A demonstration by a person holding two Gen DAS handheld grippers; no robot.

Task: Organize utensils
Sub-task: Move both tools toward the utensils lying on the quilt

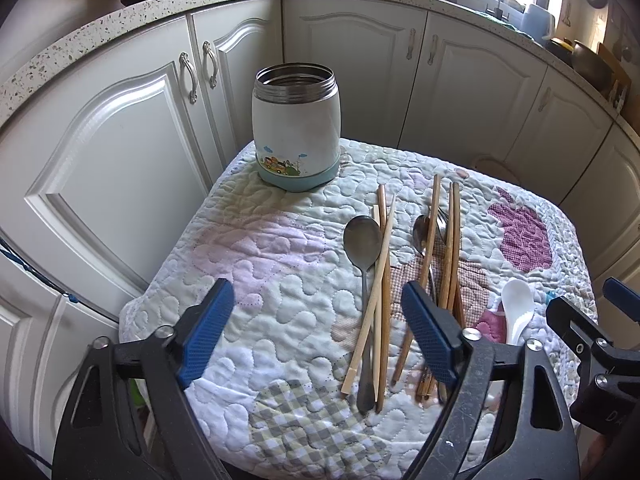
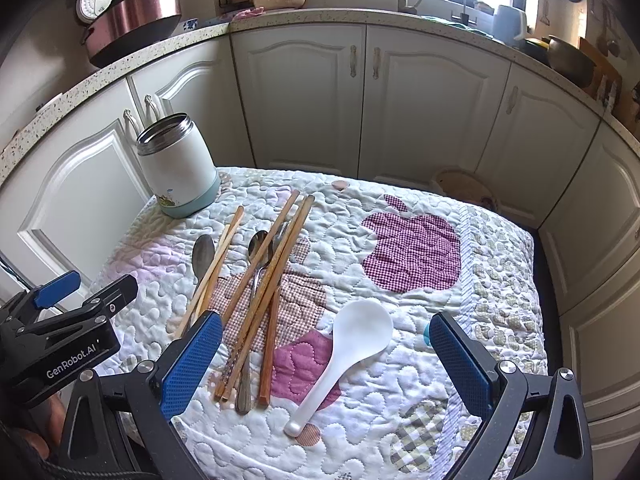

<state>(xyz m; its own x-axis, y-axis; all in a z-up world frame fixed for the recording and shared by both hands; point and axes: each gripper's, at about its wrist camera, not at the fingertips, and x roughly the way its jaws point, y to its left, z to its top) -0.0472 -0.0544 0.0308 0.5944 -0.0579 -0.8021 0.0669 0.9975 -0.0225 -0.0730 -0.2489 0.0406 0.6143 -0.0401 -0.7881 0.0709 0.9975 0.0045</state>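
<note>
A white open-topped steel jar (image 1: 296, 133) stands at the far left of the quilted table (image 1: 260, 264); it also shows in the right wrist view (image 2: 178, 164). A metal spoon (image 1: 363, 256) lies among pale chopsticks (image 1: 380, 292). A second spoon (image 1: 421, 234), a fork and brown chopsticks (image 1: 450, 252) lie to the right. A white plastic spoon (image 2: 352, 350) lies between the right gripper's fingers. My left gripper (image 1: 318, 336) is open and empty above the quilt. My right gripper (image 2: 326, 364) is open and empty above the white spoon.
White kitchen cabinets (image 2: 300, 96) wrap around behind the table under a speckled counter (image 2: 360, 16). A rice cooker (image 2: 128, 16) sits on the counter at left. The quilt carries a purple apple patch (image 2: 412, 252) on its right side.
</note>
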